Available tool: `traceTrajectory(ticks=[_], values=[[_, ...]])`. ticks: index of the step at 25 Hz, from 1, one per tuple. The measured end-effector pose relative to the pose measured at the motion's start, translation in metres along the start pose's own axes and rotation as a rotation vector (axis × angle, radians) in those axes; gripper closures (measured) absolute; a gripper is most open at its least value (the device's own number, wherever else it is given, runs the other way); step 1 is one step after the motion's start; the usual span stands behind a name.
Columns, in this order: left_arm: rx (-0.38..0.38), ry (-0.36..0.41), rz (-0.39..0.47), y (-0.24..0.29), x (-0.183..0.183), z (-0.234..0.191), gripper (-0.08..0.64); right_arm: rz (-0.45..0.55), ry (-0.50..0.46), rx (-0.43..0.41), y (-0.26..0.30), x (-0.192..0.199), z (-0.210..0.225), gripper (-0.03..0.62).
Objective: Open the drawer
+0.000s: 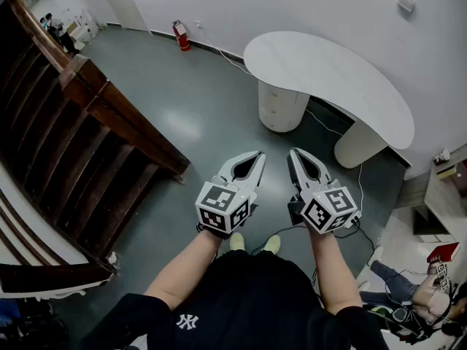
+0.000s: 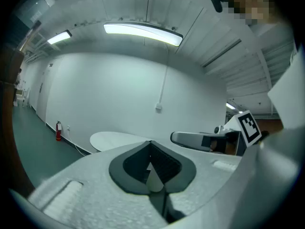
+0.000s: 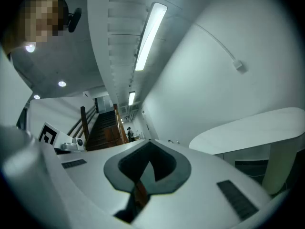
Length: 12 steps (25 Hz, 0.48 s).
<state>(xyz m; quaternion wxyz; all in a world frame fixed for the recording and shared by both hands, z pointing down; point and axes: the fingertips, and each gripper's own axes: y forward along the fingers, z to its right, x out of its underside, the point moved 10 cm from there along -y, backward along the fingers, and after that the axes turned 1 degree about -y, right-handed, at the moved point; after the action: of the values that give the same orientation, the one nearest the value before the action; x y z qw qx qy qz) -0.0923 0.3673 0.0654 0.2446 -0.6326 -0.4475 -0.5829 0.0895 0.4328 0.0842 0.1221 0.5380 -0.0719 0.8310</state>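
A white curved table (image 1: 328, 75) stands ahead by the wall on two round pedestals. The left pedestal (image 1: 281, 108) shows faint horizontal seams like drawer fronts; no handle is visible. I hold both grippers side by side at waist height over the grey floor, well short of the table. My left gripper (image 1: 260, 154) has its jaws together with nothing in them, as the left gripper view (image 2: 151, 143) also shows. My right gripper (image 1: 292, 152) is likewise shut and empty (image 3: 149, 142). The tabletop (image 2: 119, 140) lies beyond the left jaws, and the tabletop (image 3: 252, 128) is right of the right jaws.
A dark wooden staircase railing (image 1: 109, 115) runs along the left. A red fire extinguisher (image 1: 180, 36) stands at the far wall. A cable (image 1: 361, 188) trails on the floor near the right pedestal (image 1: 359, 144). A seated person (image 1: 430, 290) and a red book (image 1: 444, 252) are at the lower right.
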Motion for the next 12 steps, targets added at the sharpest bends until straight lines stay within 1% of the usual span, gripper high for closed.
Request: traceTrajectory(ticks=[12], values=[[-0.005, 0.009, -0.012, 0.010, 0.004, 0.016, 0.551, -0.005, -0.005, -0.012, -0.011, -0.002, 0.012, 0.578]])
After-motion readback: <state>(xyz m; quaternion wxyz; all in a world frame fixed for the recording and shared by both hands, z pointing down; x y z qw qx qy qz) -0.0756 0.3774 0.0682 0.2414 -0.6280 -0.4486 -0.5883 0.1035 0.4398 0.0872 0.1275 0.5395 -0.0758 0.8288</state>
